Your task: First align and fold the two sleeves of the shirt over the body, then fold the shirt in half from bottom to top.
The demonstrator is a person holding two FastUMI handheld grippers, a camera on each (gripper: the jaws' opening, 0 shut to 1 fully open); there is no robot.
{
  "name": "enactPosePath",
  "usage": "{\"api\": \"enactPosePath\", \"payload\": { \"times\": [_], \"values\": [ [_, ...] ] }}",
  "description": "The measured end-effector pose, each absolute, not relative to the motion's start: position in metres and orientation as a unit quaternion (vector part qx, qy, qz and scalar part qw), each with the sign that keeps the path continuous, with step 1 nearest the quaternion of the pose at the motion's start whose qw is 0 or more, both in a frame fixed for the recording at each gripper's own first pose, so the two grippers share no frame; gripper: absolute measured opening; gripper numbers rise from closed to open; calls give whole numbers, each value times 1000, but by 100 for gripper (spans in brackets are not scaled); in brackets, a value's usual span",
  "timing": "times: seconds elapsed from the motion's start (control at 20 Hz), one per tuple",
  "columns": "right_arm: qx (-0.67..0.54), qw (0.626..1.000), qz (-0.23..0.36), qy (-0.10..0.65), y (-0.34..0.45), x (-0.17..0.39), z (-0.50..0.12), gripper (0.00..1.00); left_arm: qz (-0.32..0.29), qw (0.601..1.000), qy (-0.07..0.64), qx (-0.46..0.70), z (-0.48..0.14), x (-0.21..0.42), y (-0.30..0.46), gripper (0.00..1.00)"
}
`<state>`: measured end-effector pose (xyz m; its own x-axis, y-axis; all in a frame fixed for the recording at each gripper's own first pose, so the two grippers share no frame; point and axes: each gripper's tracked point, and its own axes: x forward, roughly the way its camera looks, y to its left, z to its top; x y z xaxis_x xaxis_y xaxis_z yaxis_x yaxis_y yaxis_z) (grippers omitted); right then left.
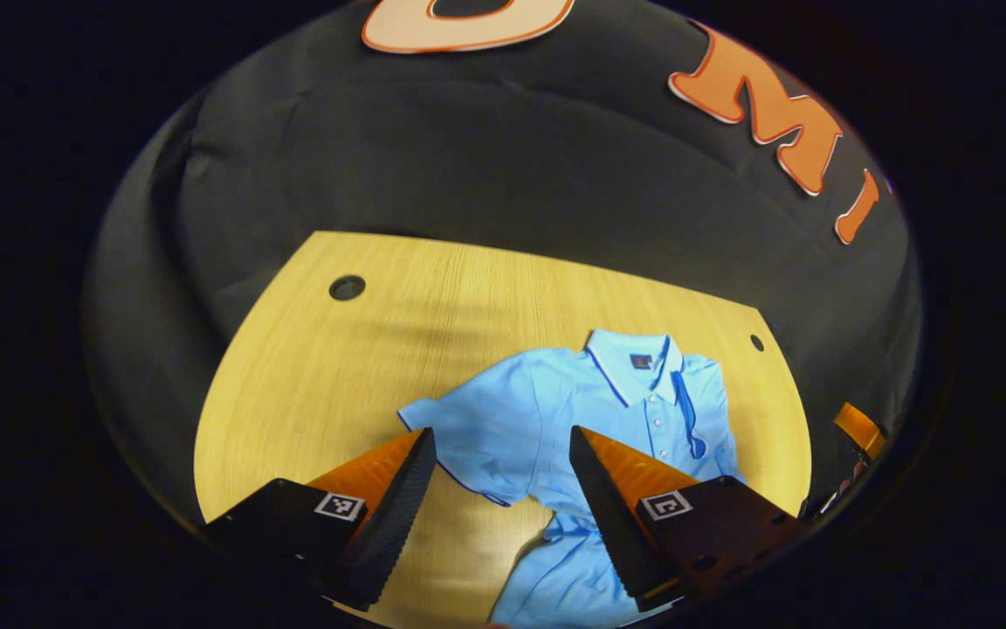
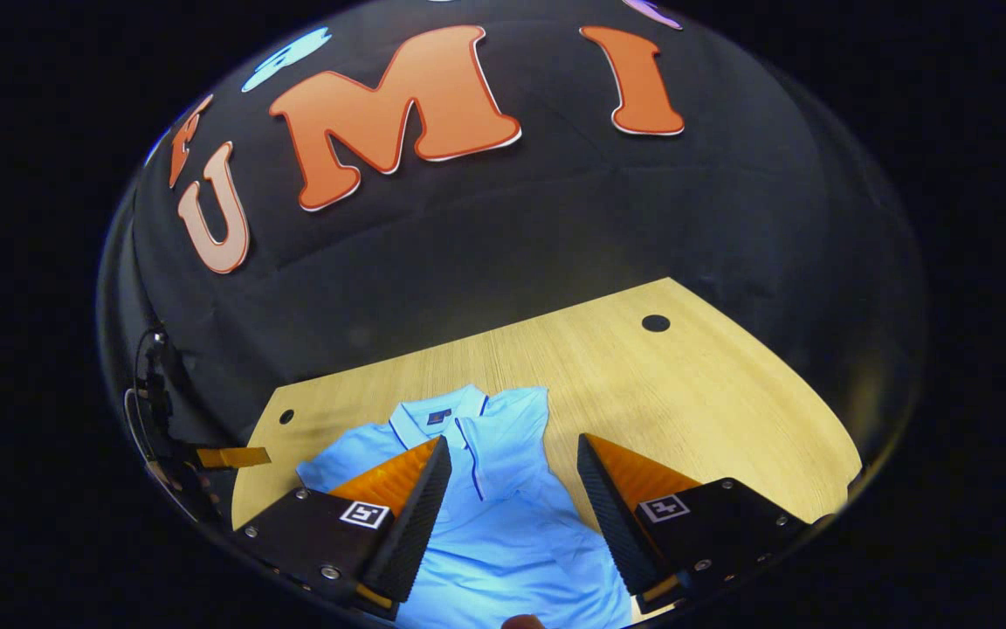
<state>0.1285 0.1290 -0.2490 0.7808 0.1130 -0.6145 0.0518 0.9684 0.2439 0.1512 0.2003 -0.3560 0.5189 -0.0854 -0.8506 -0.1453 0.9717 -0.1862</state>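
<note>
Both claws released, gripping nothing; left gripper (image 1: pixel 503 472) hangs nearest the polo shirt's (image 1: pixel 555 411) outspread left sleeve (image 1: pixel 451 428); right gripper (image 2: pixel 512 480) over the body.

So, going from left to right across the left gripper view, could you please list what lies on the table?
Large table hole → spread-out sleeve → shirt collar → small table hole → the other gripper at the right edge.
</note>
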Motion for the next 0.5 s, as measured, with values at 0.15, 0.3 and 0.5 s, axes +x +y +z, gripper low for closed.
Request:
{"api": "enactPosePath", "payload": {
  "times": [0.15, 0.3, 0.5],
  "values": [
    [106, 941, 5, 321, 115, 118, -243, 89, 25, 835, 537, -122, -389, 150, 196, 99],
    [106, 943, -1, 314, 107, 108, -237, 88, 37, 807, 576, -123, -415, 154, 192, 100],
    [110, 949, -9, 297, 95, 100, -224, 89, 62, 775, 617, -124, -435, 159, 188, 100]
  ]
}}
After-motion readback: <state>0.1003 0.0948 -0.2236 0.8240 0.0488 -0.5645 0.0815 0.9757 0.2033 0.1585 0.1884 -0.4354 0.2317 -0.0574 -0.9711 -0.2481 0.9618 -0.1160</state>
